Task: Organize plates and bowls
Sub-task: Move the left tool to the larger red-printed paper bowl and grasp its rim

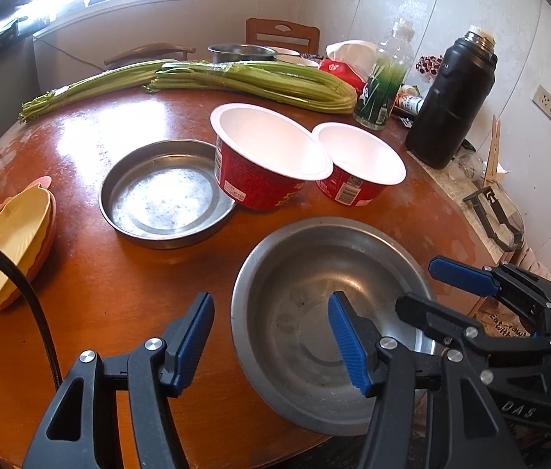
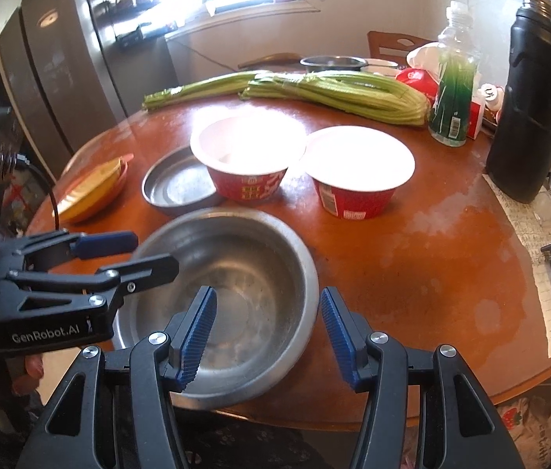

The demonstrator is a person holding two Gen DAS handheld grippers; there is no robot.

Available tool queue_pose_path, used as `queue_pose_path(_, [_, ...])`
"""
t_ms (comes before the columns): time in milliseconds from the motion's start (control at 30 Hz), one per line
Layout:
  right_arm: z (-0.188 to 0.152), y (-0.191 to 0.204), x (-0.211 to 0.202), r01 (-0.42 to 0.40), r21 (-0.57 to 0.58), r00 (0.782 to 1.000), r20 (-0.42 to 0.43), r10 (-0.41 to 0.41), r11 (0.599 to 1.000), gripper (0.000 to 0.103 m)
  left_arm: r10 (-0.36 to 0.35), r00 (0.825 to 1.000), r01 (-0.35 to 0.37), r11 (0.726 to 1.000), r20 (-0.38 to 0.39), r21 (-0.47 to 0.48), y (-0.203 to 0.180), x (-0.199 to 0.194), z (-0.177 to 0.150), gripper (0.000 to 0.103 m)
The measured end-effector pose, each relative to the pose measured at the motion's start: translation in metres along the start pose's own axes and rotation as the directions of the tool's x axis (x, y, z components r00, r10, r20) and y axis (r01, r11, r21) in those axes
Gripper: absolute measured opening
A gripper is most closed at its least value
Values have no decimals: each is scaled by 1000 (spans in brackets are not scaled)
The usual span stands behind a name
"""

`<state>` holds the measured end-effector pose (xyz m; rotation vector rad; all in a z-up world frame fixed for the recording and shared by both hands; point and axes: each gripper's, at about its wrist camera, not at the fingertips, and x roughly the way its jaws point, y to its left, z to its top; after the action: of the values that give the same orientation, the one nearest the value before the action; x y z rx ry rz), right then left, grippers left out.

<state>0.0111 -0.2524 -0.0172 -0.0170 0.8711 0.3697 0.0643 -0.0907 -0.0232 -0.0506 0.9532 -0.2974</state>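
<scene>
Nearest the lens, low and centre in both views, sits the steel bowl, empty, close to the counter edge, part of its rim seeming to overhang it in the right wrist view. Left tongs are spread, one pad over the bare counter and the other hanging above the bowl's inside, so they straddle its left rim without pinching it; right tongs are likewise spread, straddling the right rim and gripping nothing. My worry is that rim: a thin, slick steel lip pinched by one pad pair could swing or slip, and a nudge toward the lens might tip the bowl off the edge. With both tongs crowding one bowl, they could also knock each other. Further back, mid-frame, the steel plate lies empty, and the left cup leans with its base on the plate's rim, so dragging the plate would likely topple it. Beside it, the right cup stands upright on the counter; both cups look empty, though glare washes out one interior. At the left edge, a yellow dish rests tilted in an orange one, liable to slide. Celery, a bottle and a black flask stand behind
</scene>
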Motion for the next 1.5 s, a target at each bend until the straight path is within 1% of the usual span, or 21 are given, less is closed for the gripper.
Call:
queue_pose_path(133, [8,-1,-1,-14,22,1000,11,14,1000,58,5,1000,-5,1000,6,-9,4,-2,3,61])
queue_pose_path(367, [16,-3,5,-40,57,999,2,40,998,58,6,1000,-6,1000,6,-24,10,-2,5,61])
queue_pose_path(667, [27,-2,15,-78,122,997,-5,79,989,58,32,999,-30,998,25,-52,22,-6,14,61])
queue_pose_path(767, [35,-4,20,-93,164,995,-7,95,982,58,39,999,-38,998,30,-59,25,-6,20,61])
queue_pose_path(933, [48,-9,28,-139,246,990,-2,144,959,58,45,998,-43,997,37,-70,30,-5,29,61])
queue_pose_path(1067, [54,-10,31,-133,260,991,5,136,957,58,47,998,-43,997,44,-70,33,-6,35,61])
queue_pose_path(1300, [62,-12,43,-127,273,991,-13,136,953,58,53,997,-48,996,59,-74,37,-7,49,61])
queue_pose_path(1500, [69,-16,51,-147,312,987,-11,158,939,58,51,996,-46,996,67,-81,43,-5,69,61])
